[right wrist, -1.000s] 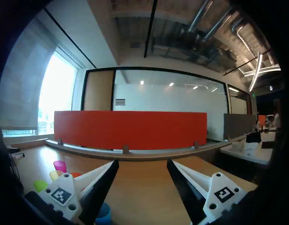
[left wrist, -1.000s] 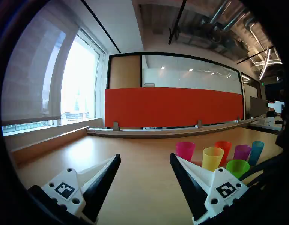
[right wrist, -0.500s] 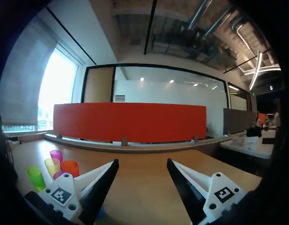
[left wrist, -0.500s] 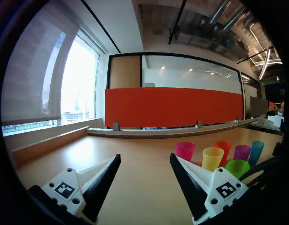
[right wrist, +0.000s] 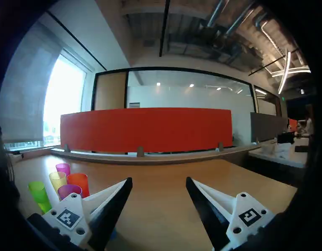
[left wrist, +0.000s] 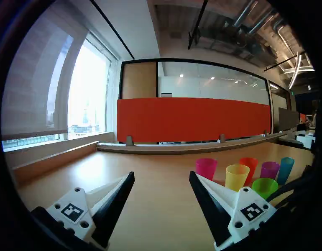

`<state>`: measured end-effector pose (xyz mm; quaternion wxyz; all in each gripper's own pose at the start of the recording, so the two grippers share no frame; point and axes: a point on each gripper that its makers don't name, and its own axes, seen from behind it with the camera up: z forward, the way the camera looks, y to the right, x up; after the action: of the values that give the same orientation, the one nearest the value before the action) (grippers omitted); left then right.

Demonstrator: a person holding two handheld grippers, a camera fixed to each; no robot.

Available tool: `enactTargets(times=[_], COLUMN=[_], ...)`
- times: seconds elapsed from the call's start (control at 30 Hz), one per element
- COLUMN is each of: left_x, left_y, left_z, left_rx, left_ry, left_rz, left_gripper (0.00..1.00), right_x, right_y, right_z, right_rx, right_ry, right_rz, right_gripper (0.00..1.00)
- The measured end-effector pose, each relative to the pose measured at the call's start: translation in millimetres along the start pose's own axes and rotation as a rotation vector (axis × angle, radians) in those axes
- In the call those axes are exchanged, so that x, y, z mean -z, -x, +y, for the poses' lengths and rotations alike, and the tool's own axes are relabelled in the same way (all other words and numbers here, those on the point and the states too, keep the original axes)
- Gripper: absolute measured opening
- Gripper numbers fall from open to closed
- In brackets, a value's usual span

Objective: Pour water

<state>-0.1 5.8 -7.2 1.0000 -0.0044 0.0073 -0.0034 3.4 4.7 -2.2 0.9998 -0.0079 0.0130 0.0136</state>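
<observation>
Left tongs [left wrist: 161, 182] and right tongs [right wrist: 159, 186] both gape wide, empty; best square one around the yellow cup [left wrist: 237, 176] before closing.

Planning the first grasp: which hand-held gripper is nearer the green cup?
Left, probably. The green cup stands just past the right finger of the left hand-held gripper; from the right hand-held gripper it sits farther off, at the far left.
</observation>
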Motion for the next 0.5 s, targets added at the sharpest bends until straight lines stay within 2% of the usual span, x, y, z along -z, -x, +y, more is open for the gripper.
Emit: enactTargets(times=[0.5], left_x=[0.3], left_y=[0.4], left_z=[0.1], left_rx=[0.000], left_ry=[0.000], left_rz=[0.000], left_gripper=[0.97], right_x=[-0.3], right_y=[7.9], right_z=[-5.5], right_rx=[0.013], right_ry=[-0.028], right_rz=[-0.019], right_gripper=[1.00])
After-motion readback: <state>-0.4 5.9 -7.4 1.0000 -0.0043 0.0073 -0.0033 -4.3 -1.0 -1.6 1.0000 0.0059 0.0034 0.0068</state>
